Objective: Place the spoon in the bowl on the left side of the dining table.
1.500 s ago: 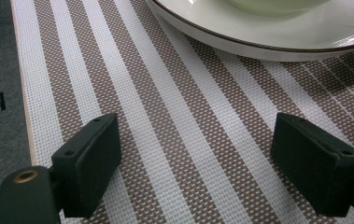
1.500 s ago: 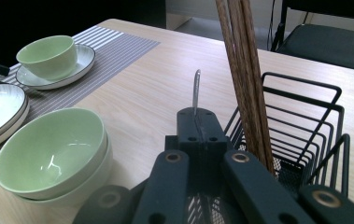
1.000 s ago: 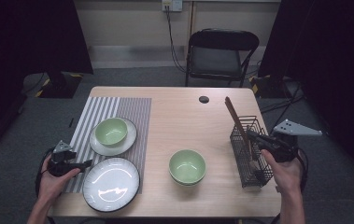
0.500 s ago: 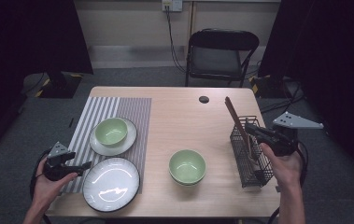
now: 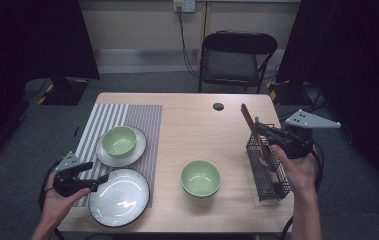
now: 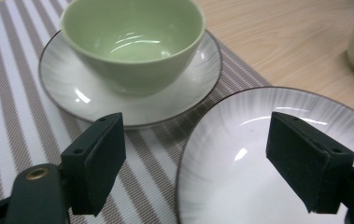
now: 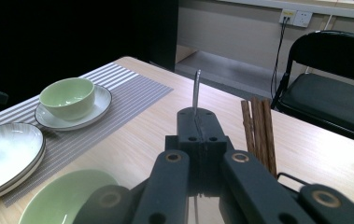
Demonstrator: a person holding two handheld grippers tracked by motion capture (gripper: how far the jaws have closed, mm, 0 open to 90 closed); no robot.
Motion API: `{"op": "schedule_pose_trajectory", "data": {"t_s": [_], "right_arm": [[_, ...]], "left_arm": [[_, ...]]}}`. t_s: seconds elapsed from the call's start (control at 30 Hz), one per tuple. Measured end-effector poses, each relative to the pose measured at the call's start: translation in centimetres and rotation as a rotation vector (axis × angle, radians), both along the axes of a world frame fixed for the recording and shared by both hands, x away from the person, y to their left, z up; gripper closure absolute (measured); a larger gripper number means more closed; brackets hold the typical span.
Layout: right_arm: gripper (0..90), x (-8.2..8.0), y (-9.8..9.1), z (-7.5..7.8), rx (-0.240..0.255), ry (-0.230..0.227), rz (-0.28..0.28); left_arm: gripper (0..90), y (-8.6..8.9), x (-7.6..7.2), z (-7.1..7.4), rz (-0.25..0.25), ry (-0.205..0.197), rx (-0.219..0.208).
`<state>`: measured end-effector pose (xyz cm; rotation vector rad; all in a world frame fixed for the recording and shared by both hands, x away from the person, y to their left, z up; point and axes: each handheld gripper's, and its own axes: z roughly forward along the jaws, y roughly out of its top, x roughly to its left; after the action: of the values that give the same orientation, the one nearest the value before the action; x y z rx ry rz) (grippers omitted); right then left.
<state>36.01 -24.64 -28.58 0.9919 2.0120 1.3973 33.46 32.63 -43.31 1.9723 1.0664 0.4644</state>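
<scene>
My left gripper (image 5: 94, 172) hangs open at the table's near left corner, its jaws either side of the rim of a large white plate (image 5: 118, 197), pads clear of it. In the left gripper view the plate (image 6: 240, 186) lies low and right, behind it a green bowl (image 6: 132, 37) on a white saucer (image 6: 86, 93). My right gripper (image 5: 258, 129) is over the wire basket (image 5: 272, 175) at the right, shut on a thin metal utensil (image 7: 196, 88) that sticks up past its jaws. Brown chopsticks (image 5: 247, 117) lean out of the basket.
A second green bowl (image 5: 200, 177) sits mid-table near the front. A striped placemat (image 5: 127, 117) lies under the saucer and part of the large plate. A small black disc (image 5: 218, 106) lies toward the far edge, with a black chair (image 5: 237, 55) beyond the table.
My right gripper has risen a little above the basket with the utensil in it. My left gripper has lifted slightly beside the large plate, still open.
</scene>
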Motion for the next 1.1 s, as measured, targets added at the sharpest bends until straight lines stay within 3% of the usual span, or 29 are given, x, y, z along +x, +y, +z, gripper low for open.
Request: {"op": "schedule_pose_trajectory", "data": {"t_s": [0.23,0.37,0.6,1.1], "right_arm": [[90.0,0.2,0.9,0.6,-0.003,-0.015,0.024],[90.0,0.4,1.6,0.7,-0.001,-0.02,0.039],[90.0,1.2,3.2,0.7,0.015,-0.016,0.069],[90.0,2.7,6.4,-0.2,0.035,0.017,0.142]], "left_arm": [[21.9,-1.4,0.6,0.0,-0.029,-0.032,0.021],[21.9,-2.1,0.9,0.1,-0.043,-0.036,0.009],[21.8,-3.6,1.5,0.4,-0.077,-0.016,-0.019],[21.7,-6.6,2.5,1.2,-0.141,-0.022,-0.045]]}}
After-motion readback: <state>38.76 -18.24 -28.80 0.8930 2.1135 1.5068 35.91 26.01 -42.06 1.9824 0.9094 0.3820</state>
